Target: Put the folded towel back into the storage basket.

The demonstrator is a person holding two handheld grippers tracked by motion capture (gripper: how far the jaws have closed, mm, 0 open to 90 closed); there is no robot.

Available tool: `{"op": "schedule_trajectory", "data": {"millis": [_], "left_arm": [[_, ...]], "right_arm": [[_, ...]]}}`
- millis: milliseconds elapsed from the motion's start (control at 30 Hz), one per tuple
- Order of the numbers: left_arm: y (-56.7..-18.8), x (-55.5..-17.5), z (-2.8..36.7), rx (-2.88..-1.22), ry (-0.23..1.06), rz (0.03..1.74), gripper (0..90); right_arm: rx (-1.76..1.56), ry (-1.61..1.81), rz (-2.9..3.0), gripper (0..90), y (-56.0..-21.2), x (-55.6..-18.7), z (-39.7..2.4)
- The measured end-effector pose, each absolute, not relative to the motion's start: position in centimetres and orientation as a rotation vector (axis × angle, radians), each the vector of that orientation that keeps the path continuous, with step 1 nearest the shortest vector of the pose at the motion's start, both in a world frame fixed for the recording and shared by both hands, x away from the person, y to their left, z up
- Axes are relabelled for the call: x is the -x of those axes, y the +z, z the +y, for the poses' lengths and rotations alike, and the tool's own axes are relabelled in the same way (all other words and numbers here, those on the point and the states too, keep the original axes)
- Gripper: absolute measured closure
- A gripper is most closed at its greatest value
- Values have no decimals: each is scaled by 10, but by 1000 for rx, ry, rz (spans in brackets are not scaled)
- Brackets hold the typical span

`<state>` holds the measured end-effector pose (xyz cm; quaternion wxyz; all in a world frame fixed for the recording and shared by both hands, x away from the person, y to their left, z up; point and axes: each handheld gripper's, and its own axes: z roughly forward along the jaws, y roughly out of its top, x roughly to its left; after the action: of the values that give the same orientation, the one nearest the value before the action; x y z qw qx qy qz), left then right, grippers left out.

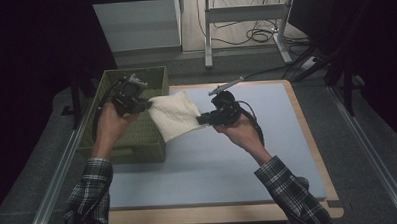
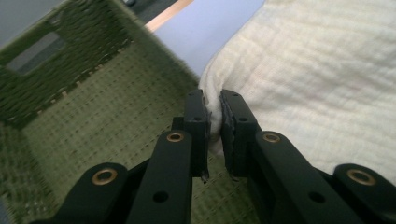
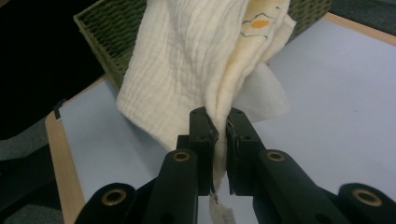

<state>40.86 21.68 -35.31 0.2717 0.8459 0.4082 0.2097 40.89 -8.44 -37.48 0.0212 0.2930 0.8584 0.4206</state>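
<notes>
The table (image 1: 288, 154) has a pale blue top with a wooden border showing along its near and right edges, and most of that top lies bare to the right of and in front of the two hands, so there is plenty of open room on that side. On the left it is tighter: a green woven basket (image 1: 137, 139) sits at the table's left edge, its near wall close under the person's left forearm and its open inside right below the left gripper (image 1: 145, 105). That gripper is clamped on one edge of a cream cloth (image 1: 174, 115), and the right gripper (image 1: 203, 120) is clamped on the opposite edge, so the cloth hangs stretched between them in the air, above the basket's right rim and the strip of table just beside it. In the left gripper view the jaws pinch a rounded fold of the fabric. In the right gripper view the bunched cloth runs up from the closed jaws. The fabric is crinkled, with a fine waffle-like weave, and carries a small orange printed mark (image 3: 259, 22) near the top.
</notes>
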Motion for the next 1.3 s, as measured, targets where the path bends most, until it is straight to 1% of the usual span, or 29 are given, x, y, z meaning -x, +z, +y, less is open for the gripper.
{"op": "schedule_trajectory", "data": {"millis": [200,233,333,500,600,633,800,900,967,1033,1133,1300], "left_arm": [[-349,-406,242,-2271,603,1158,819],[-349,-406,242,-2271,603,1158,820],[-349,-406,254,-2266,621,1192,820],[-348,-405,273,-2251,652,1244,820],[-351,-406,284,-2252,669,1276,821],[-351,-406,284,-2252,669,1276,820],[-359,-407,298,-2266,691,1319,820],[-366,-408,304,-2274,694,1337,820],[-372,-409,308,-2284,698,1346,819],[-376,-411,310,-2289,696,1352,819],[-385,-414,313,-2298,693,1360,818],[-397,-420,315,-2331,698,1361,817]], "right_arm": [[-873,1318,2679,821,-372,-411,-54],[-873,1318,2679,821,-372,-411,-54],[-857,1328,2683,821,-371,-413,-32],[-850,1336,2690,821,-374,-414,-14],[-845,1336,2700,821,-379,-414,7],[-845,1336,2700,821,-379,-414,7],[-858,1335,2724,819,-391,-411,37],[-860,1326,2735,819,-396,-410,46],[-865,1290,2757,820,-406,-408,62],[-877,1281,2761,819,-409,-408,65],[-909,1232,2767,819,-423,-408,82],[-950,1189,2773,819,-432,-408,93]]}}
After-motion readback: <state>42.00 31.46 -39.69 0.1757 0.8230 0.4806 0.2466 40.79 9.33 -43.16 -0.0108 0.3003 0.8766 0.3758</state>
